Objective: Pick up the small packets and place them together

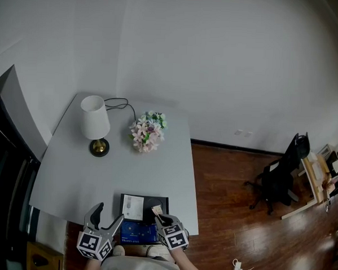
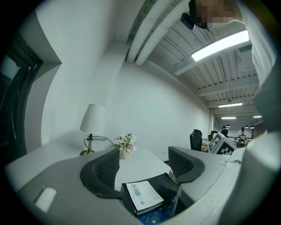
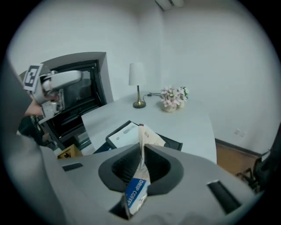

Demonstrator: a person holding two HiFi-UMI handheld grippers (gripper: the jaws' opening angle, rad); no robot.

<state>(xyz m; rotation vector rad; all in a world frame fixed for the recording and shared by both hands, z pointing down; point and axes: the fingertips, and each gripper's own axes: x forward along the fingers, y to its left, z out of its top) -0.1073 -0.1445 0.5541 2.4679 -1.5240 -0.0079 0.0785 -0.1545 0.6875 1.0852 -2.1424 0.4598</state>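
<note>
The right gripper [image 3: 141,148], pinching a coffee packet [image 3: 134,189], hides part of the black tray [image 1: 148,199] at bottom centre; the left gripper [image 2: 144,163] gapes empty. Grey table [image 1: 156,165], wooden floor [image 1: 238,220] at right.

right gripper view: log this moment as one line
step: packet gripped | right tool: shut on drip coffee packet, over black tray | left tool: open, empty

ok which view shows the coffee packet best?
Right gripper view: the packet fills the centre, pinched in the right hand-held gripper, label readable. Head view shows only a small tan corner; left gripper view shows nothing clear of it.
</note>
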